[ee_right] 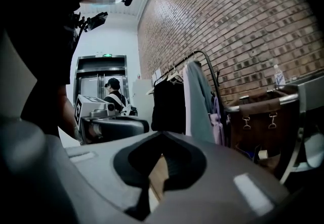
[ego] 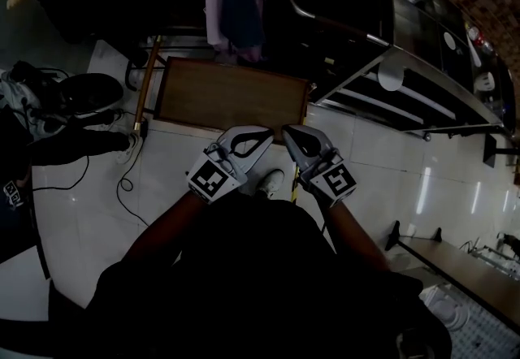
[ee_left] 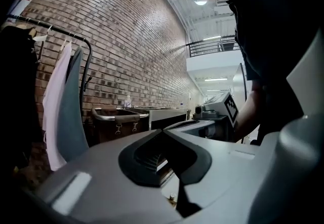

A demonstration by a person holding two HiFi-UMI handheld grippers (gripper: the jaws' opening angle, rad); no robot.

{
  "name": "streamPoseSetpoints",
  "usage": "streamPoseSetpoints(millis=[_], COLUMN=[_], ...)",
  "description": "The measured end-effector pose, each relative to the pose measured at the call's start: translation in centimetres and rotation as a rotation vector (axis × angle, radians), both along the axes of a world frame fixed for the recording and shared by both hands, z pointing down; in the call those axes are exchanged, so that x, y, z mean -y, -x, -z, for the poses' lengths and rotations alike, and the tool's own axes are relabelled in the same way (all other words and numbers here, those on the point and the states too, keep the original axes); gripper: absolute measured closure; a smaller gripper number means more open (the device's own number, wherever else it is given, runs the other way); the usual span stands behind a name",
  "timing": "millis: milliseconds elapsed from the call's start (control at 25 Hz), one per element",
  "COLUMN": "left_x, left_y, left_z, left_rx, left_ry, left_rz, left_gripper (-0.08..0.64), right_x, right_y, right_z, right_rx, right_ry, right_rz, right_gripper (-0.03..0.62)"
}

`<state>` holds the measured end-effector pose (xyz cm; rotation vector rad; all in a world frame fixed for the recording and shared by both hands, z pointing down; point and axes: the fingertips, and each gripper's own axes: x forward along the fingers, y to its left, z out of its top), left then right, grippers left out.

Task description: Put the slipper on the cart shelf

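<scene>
Nearest, left gripper (ego: 262,138) and right gripper (ego: 294,138) side by side, both claws pressed together, empty. Just beyond on the floor (ego: 179,179), a pale shape, possibly the slipper (ego: 272,182); cart (ego: 422,97) farther right. Spread one claw before lowering, then pinch the edge.

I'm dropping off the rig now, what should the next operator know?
Left tool: shut, empty.
Right tool: shut, empty.
Both held close together before a wooden table.
Cart: ahead right, no slipper visible on its shelves.
Done: nothing; slipper not picked up; dark footwear at far left may be it.
Left: grasp slipper, set it on cart shelf.
</scene>
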<state>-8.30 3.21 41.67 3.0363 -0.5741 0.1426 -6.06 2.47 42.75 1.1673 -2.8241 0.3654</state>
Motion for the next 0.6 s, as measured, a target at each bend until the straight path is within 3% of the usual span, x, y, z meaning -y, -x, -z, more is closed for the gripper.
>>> streamPoseSetpoints(millis=[600], left_x=[-1.4], left_y=[2.8], left_z=[0.5], left_rx=[-0.025], left_ry=[0.032], left_rz=[-0.068], left_gripper=[0.561], right_x=[-1.4], right_y=[3.6], right_z=[0.6], right_rx=[-0.002], right_ry=[-0.015], right_rz=[-0.076], right_gripper=[0.592])
